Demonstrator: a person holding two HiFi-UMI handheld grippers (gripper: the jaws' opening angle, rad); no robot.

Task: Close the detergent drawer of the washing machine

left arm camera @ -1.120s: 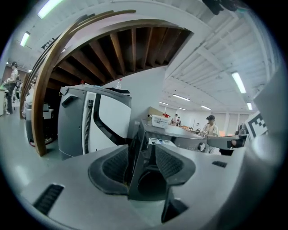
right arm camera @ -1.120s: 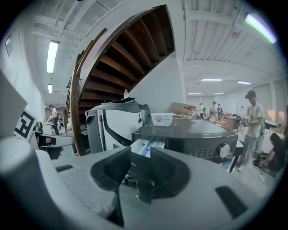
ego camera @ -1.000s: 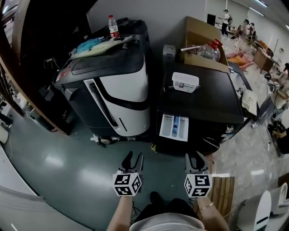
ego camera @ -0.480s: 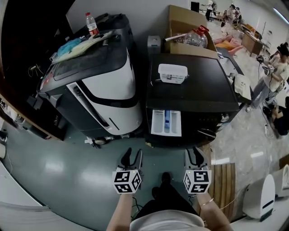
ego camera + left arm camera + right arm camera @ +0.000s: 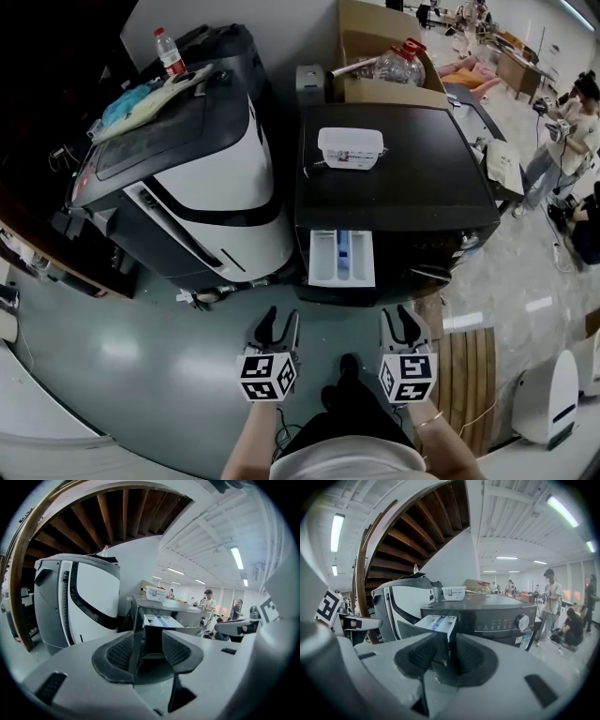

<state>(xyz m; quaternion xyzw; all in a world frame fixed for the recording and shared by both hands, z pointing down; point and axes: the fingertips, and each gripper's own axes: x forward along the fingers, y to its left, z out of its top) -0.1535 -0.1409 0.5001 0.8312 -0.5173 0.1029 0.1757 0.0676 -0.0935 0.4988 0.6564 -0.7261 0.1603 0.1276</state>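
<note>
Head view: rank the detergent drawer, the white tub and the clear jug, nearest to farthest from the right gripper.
1. Detergent drawer, open at the washer front, ahead of the right gripper.
2. White tub, on the washer's top.
3. Clear jug, at the cardboard box behind the washer.

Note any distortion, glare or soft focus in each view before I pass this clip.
Head view: strong fisheye bend, sharp, soft light patches on the floor; detergent drawer clearly readable. Left gripper view: dark round vignette, the left gripper close and soft. Right gripper view: same vignette, a ceiling light blown out, right gripper soft.
</note>
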